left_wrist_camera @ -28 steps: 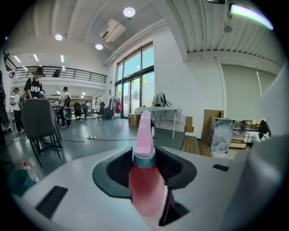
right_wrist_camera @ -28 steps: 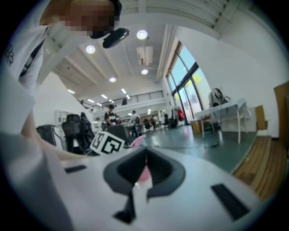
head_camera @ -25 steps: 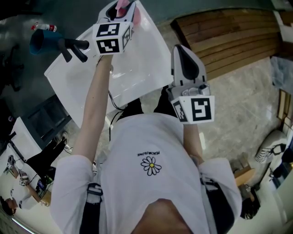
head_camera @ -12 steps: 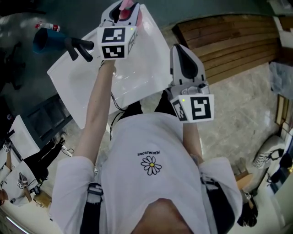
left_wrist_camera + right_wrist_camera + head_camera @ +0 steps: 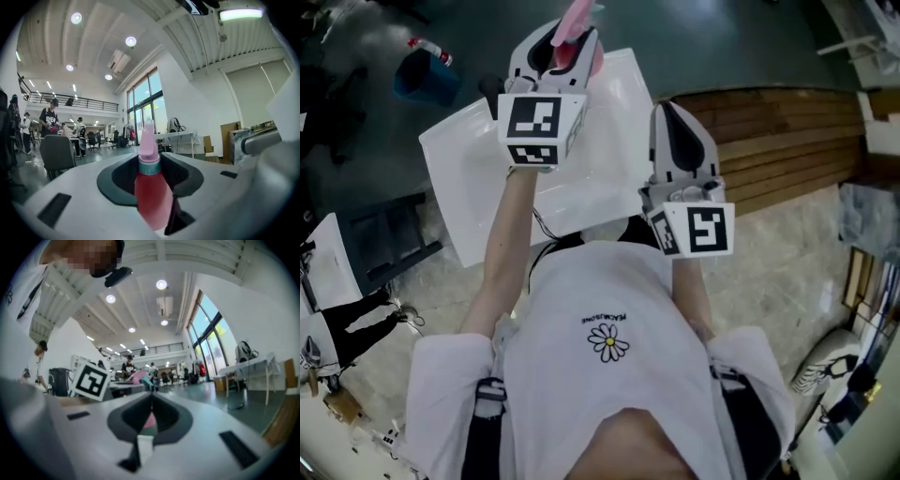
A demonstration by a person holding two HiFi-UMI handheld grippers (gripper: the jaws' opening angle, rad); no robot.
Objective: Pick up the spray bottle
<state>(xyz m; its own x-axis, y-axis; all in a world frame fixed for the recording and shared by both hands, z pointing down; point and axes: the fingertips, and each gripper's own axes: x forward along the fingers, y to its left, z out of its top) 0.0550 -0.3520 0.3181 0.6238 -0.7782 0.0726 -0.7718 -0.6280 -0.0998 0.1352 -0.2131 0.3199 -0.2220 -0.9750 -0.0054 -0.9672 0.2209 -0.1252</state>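
Lifting since 1 second ago, your left gripper (image 5: 560, 45) pinches the pink spray bottle (image 5: 152, 197), now higher above the white table (image 5: 473, 183); your right gripper (image 5: 669, 108), jaws pressed together, sits beside it. Beyond stands 1 blue bucket (image 5: 427, 82).

White T-shirt (image 5: 600, 281), daisy print (image 5: 609, 340), black shoulder straps (image 5: 487, 436)

Shirt print (image 5: 607, 318) — upside down, too small to read.

place: open-plan office hall | shown by: tall windows (image 5: 144, 99); mezzanine railing (image 5: 79, 99); desk (image 5: 180, 136); office chair (image 5: 57, 152); high ceiling
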